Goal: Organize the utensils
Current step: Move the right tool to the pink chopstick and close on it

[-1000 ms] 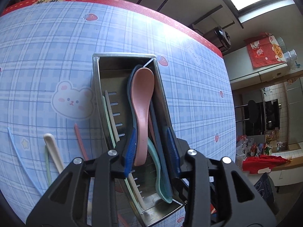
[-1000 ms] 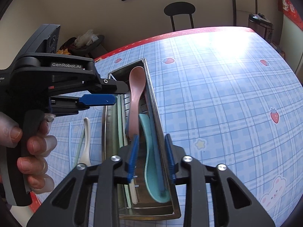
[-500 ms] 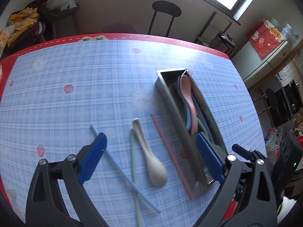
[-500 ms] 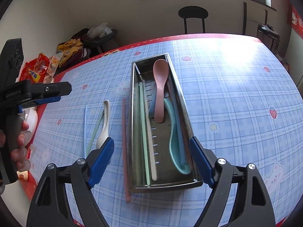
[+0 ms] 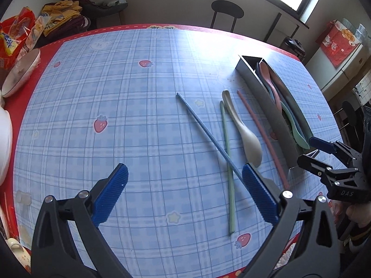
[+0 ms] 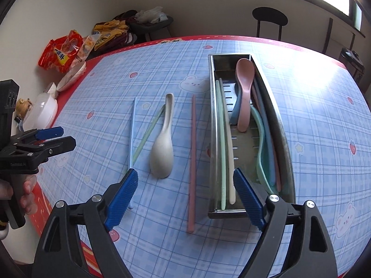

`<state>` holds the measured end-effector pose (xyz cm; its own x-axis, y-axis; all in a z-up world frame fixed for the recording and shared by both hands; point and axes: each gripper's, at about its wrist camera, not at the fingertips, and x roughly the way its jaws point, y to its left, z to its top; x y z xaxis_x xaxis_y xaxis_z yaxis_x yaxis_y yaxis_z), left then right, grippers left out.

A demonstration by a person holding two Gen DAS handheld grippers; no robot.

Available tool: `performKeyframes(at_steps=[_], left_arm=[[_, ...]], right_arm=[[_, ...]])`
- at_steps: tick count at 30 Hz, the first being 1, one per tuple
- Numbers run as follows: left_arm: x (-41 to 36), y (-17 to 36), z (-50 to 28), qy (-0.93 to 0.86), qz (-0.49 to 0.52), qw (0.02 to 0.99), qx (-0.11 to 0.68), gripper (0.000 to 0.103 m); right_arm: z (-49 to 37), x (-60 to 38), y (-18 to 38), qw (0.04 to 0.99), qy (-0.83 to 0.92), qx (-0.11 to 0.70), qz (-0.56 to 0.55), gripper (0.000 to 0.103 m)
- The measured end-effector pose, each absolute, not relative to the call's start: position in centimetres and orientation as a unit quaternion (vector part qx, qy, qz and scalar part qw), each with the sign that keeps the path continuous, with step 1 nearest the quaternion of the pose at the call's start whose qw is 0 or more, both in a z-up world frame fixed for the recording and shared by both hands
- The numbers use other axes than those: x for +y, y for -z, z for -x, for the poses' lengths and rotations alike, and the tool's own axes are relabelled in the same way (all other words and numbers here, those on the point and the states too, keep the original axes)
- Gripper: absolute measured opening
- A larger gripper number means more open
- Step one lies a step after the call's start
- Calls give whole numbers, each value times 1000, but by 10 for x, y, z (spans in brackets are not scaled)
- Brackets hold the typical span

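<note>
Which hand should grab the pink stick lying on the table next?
Probably the right. In its own view the long pink chopstick lies between the right gripper's open fingers, beside the metal utensil tray. The left gripper, also open, hovers over bare blue checked tablecloth, farther off.

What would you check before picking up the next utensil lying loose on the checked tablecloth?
1. Left gripper open, nothing between its pads: ok.
2. Right gripper open and empty: ok.
3. Loose cream plastic spoon clear of other pieces: not ok, the pale green chopstick runs under its handle.
4. Pink chopstick lies alone, easy to grab: ok.
5. Blue chopstick free: not ok, it crosses the green one.
6. Room left in the long steel tray: cannot tell.
</note>
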<state>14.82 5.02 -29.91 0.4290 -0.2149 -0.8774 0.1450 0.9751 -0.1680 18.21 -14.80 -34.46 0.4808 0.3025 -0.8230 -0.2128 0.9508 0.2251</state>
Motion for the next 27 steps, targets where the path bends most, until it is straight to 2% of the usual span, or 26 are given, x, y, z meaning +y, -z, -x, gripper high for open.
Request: performKeyframes(at_steps=[5, 10, 12, 16, 22, 27], left_arm=[[53, 297, -154, 116, 64, 843, 522, 96], [47, 293, -158, 139, 69, 842, 516, 94], [47, 295, -160, 144, 72, 839, 520, 89], [48, 300, -165, 156, 83, 832, 526, 78], [51, 302, -166, 175, 95, 830, 522, 71], [55, 304, -164, 174, 108, 828, 522, 68]], right_arm=[[-184, -139, 348, 856, -152, 493, -41, 66], [-190, -131, 351, 846, -152, 510, -21, 46], [-194, -128, 355, 837, -146, 528, -12, 36], [-203, -117, 365, 820, -130, 558, 6, 26], [-218, -106, 376, 805, -88, 585, 35, 16], [-226, -92, 385, 791, -62, 604, 79, 14]])
